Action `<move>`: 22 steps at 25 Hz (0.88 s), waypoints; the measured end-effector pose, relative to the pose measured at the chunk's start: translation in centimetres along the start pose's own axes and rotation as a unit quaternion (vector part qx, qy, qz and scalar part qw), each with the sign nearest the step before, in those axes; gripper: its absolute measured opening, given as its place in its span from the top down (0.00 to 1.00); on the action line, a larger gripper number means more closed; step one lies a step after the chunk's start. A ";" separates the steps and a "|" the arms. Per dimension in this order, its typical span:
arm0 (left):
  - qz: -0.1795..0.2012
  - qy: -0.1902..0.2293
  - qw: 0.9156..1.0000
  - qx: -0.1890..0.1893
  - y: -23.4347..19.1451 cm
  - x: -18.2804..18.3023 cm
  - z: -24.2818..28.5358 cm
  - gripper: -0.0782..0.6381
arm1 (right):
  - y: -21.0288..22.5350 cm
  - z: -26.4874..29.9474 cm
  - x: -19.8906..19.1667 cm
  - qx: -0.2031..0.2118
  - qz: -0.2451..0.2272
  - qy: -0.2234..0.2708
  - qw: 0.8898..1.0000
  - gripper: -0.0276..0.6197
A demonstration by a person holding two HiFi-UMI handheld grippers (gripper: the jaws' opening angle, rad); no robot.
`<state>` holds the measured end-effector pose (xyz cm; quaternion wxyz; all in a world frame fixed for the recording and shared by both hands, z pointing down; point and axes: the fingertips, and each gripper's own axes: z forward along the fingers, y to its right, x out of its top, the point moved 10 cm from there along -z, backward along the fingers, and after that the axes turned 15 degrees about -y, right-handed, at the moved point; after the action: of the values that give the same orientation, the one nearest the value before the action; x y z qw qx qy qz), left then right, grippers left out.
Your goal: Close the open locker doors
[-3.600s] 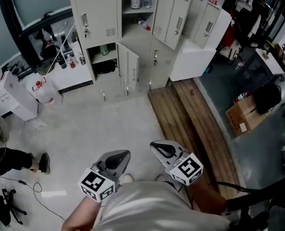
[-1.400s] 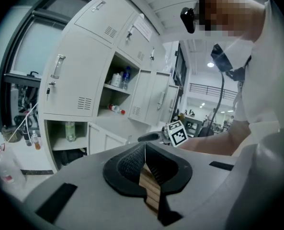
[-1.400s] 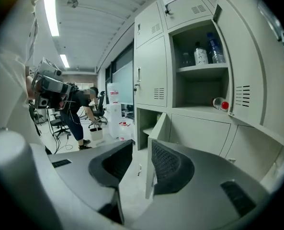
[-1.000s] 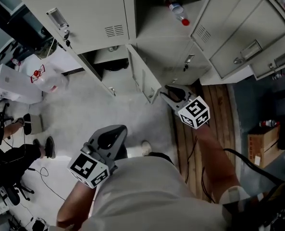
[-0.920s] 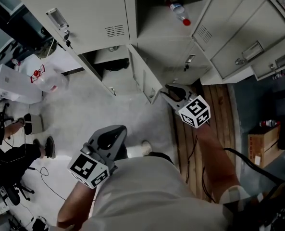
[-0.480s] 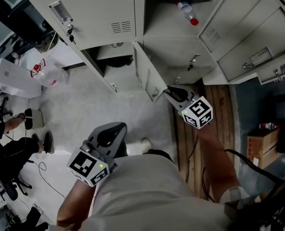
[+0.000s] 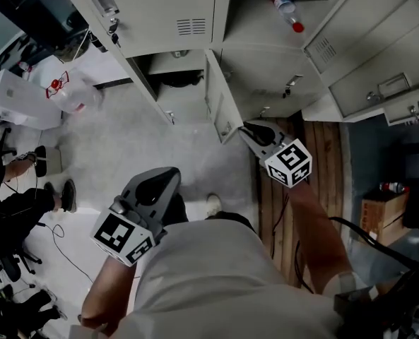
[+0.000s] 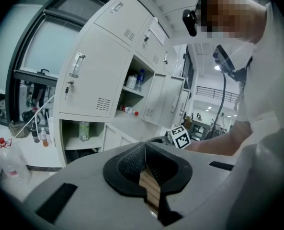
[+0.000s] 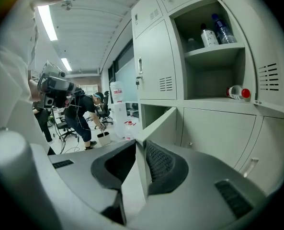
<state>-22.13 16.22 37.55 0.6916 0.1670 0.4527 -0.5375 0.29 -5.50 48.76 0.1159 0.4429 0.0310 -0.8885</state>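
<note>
The right gripper (image 7: 246, 128) has its jaws on the free edge of the lower locker door (image 7: 220, 108). In the right gripper view the door's (image 9: 158, 126) thin edge stands between the jaws (image 9: 141, 152), which have just been closing. The ribbed pad lies against its right face and the other jaw sits close on its left.

The door is a tall panel with its long axis upright. It stands swung out from the locker front, running straight away from the jaws to its hinge, with the free edge pointing at the person.

Left of the jaws, past the door's face, is the open compartment (image 7: 172, 83), with a dark thing low in it. The left gripper view shows a green bottle (image 8: 84, 131) on its shelf. Up and to the right of the jaws a bottle with a red cap (image 9: 236, 92) lies on a shelf, and more bottles (image 9: 216, 32) stand on the shelf above it.

Farther right of the jaws, the upper locker doors (image 7: 364, 55) hang open over wooden planks (image 7: 308, 182). Well to the left, a white jug (image 7: 68, 94) sits on the floor and a person (image 9: 82, 114) bends over near office chairs.

The left gripper (image 7: 168, 176) hangs over bare floor behind and left of the right one. Its jaws (image 8: 144, 147) are brought together at the tips and have hold of nothing.
</note>
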 end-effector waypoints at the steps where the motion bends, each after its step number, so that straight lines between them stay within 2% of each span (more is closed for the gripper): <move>1: -0.001 0.003 1.000 0.004 -0.2 0.0 -0.2 0.87 | -0.1 0.2 0.2 0.001 -0.001 0.002 1.000 0.85; 12: -0.027 0.013 0.999 0.039 -2.0 -2.0 -3.3 0.87 | -3.5 2.9 2.0 0.013 0.002 0.004 1.000 0.86; 22: -0.036 0.014 0.998 0.040 -4.3 -2.7 -5.0 0.87 | -6.4 6.3 4.6 0.024 -0.008 0.005 1.000 0.87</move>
<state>-28.27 19.89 38.16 0.6580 0.1858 0.4459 -0.5777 -8.80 -1.12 48.66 0.0975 0.4498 0.0136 -0.8877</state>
